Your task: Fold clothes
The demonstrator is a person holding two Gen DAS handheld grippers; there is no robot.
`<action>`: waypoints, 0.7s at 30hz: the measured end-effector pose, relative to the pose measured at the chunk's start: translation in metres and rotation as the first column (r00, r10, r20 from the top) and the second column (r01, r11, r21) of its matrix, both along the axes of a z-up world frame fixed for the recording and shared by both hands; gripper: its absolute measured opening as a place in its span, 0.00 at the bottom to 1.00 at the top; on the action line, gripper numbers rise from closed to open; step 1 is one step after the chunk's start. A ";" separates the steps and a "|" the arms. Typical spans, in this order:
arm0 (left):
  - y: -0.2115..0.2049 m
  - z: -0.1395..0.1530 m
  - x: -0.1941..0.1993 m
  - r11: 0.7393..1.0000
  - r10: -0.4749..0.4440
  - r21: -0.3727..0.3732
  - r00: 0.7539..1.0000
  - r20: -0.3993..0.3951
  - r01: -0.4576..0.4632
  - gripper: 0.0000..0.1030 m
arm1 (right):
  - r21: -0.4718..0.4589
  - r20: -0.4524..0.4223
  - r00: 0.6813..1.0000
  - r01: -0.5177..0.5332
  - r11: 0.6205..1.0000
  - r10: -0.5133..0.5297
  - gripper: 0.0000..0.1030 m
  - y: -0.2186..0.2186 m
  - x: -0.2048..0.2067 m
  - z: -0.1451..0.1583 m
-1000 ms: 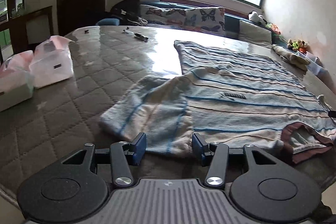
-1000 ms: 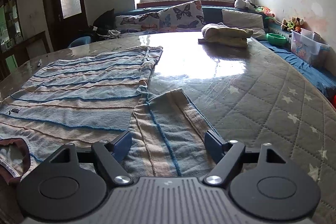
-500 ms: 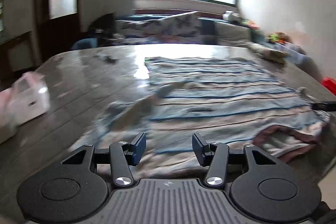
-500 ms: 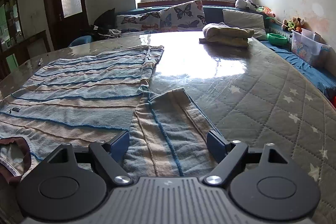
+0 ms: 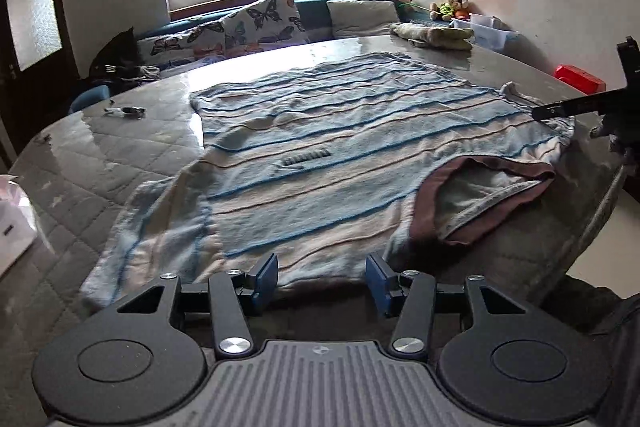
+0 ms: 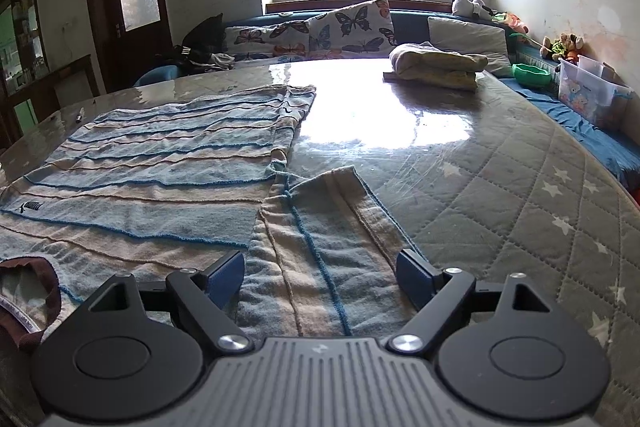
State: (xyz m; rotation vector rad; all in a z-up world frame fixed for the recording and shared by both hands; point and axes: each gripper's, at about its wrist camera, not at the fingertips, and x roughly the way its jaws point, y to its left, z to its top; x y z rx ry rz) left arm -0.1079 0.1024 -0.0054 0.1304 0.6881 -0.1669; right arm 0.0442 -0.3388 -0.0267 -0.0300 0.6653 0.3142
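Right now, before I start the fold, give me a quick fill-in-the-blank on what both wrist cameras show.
1. The striped sweater lies spread flat on the quilted ____.
2. The sweater's collar is trimmed in ____.
3. The sleeve between the right claw's fingers runs toward the ____ at the far end of the room.
4. The folded garment at the far edge sits in front of cushions printed with ____.

Missing words: table; maroon; window; butterflies
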 end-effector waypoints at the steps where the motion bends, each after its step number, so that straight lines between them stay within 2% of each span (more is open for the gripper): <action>1: 0.002 0.002 0.001 1.000 0.011 -0.005 1.000 0.010 -0.011 0.51 | 0.001 0.000 1.000 0.001 1.000 -0.001 0.83 0.000 0.000 0.000; 5: -0.001 0.006 0.011 0.999 0.017 -0.034 0.999 0.039 -0.015 0.51 | 0.001 0.001 1.000 0.006 1.000 -0.006 0.83 0.001 0.000 0.000; 9: -0.007 -0.006 0.016 1.000 -0.010 -0.016 1.000 -0.006 0.009 0.51 | 0.000 0.000 1.000 0.008 1.000 -0.008 0.83 0.000 -0.001 0.001; 12: -0.003 -0.005 0.013 1.000 0.001 -0.023 1.000 -0.002 -0.001 0.52 | -0.003 0.003 1.000 0.015 1.000 -0.015 0.83 -0.001 -0.002 0.002; 18: -0.006 0.007 0.023 0.999 0.029 -0.026 0.998 0.060 -0.028 0.66 | 0.012 0.023 0.998 0.066 0.998 -0.066 0.83 -0.009 -0.004 0.007; 21: -0.015 0.012 0.030 0.999 0.022 -0.032 0.996 0.092 -0.019 0.78 | 0.015 0.032 0.995 0.096 0.995 -0.096 0.83 -0.017 -0.005 0.009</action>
